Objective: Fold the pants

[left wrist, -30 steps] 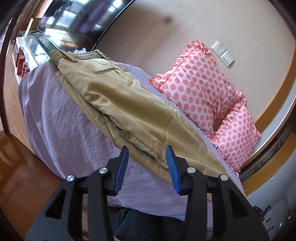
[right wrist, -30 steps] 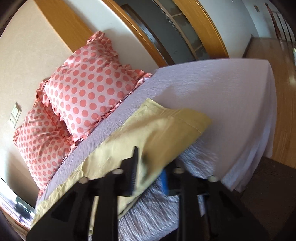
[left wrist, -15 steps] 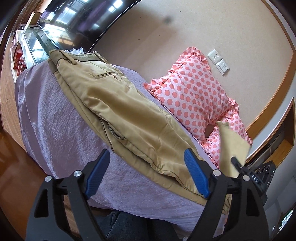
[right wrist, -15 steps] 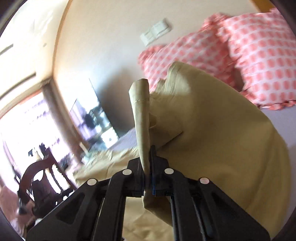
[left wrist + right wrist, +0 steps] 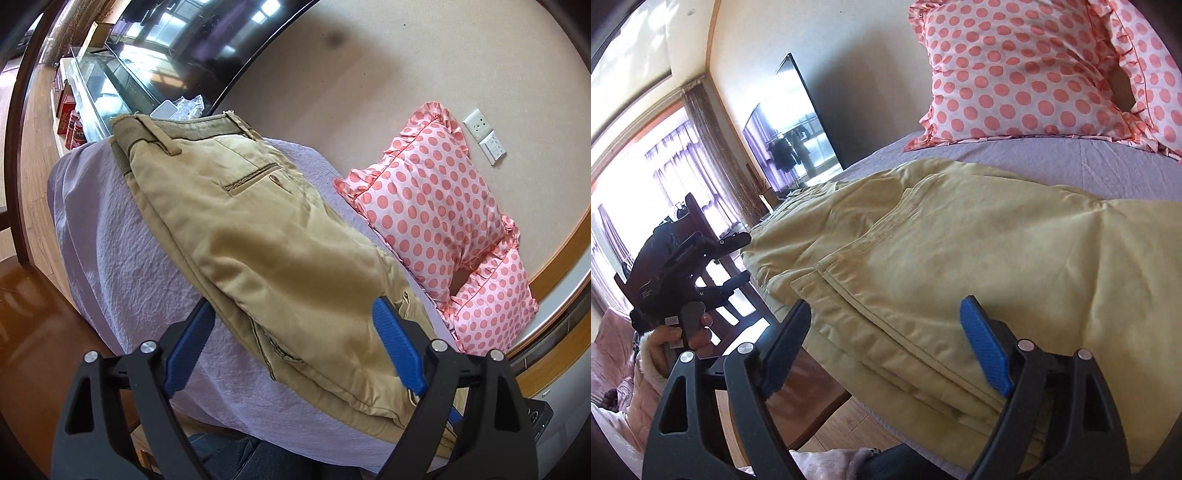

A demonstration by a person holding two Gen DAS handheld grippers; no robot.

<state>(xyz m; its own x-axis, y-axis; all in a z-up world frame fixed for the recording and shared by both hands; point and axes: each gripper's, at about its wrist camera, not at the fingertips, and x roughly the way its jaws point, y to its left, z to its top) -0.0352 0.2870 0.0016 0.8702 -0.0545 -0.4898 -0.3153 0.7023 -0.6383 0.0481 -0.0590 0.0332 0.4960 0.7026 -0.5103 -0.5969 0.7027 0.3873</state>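
Through the left wrist camera we see our left gripper [image 5: 291, 345] spread wide, its blue pads clear of the cloth on either side, gripping nothing. The khaki pants [image 5: 266, 254] lie folded lengthwise on the lilac bedsheet [image 5: 122, 269], waistband toward the far corner, back pocket facing up. Their near long edge runs just inside the mattress edge, where the sheet drops toward the wood floor [image 5: 33, 317]. On the far side, a strip of bare sheet separates the pants from two polka-dot pillows [image 5: 432, 206] leaning on the wall.

Through the right wrist camera, our right gripper [image 5: 886, 343] is likewise spread apart and pinches nothing. A hemmed leg end lies folded over the pants [image 5: 960, 254], its stitched edge running diagonally between the fingers. The stacked layers reach the bed's near edge, floor visible below. To the left, our left gripper [image 5: 735, 262] shows from outside, beside the waistband end. Bare sheet lies between pants and pillows [image 5: 1015, 74].
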